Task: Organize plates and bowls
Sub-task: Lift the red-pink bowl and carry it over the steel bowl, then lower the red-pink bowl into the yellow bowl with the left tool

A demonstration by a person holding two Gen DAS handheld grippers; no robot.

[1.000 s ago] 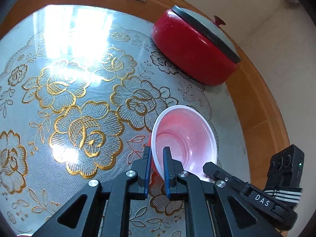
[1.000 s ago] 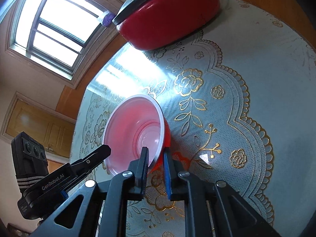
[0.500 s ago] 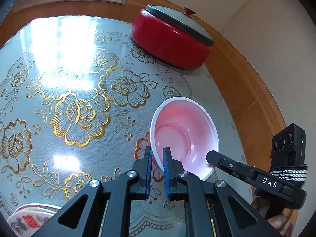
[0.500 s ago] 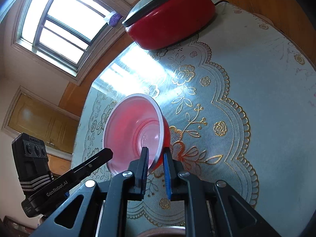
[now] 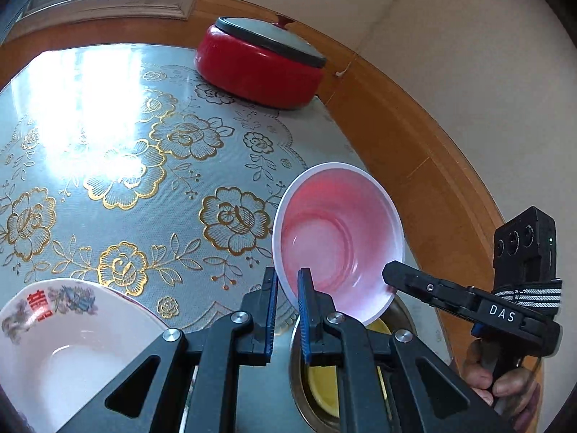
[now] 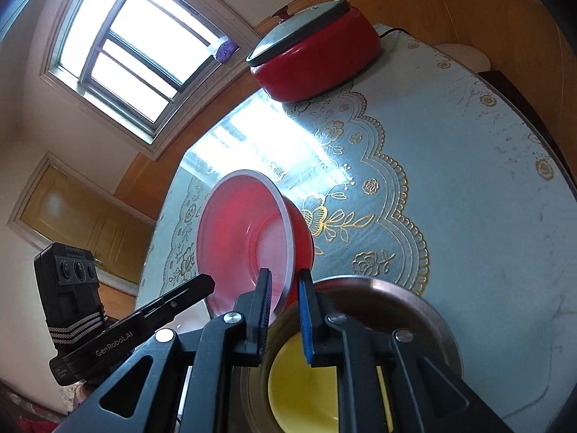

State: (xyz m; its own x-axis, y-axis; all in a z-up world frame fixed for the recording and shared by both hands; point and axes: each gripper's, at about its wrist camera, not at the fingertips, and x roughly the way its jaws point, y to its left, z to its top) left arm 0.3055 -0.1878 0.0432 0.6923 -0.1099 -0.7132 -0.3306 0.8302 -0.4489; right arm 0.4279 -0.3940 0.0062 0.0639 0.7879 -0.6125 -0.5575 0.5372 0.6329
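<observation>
Above the table [image 5: 108,115], both grippers pinch the rim of one red bowl [image 5: 339,238], which hangs tilted in the air over a metal basin [image 6: 414,310] with a yellow dish [image 6: 303,386] inside. Only the left wrist view takes in the white plate [image 5: 54,342] with its red character and painted rim, low at the left, and the person's hand [image 5: 505,386] wrapped round the right tool's grip. Only the right wrist view shows the window [image 6: 133,47], the wooden door [image 6: 79,220] and the basin's full round rim. Both views catch the red lidded pot [image 5: 259,68] at the table's far edge.

Each tool points steeply down across the table. The left gripper [image 5: 287,288] has its jaws nearly closed on the bowl's near rim, the white lip running between the blue pads. The right gripper [image 6: 285,290] clamps the opposite side the same way, jaws almost together with the wall between them; the bowl's mouth faces toward the left tool.
</observation>
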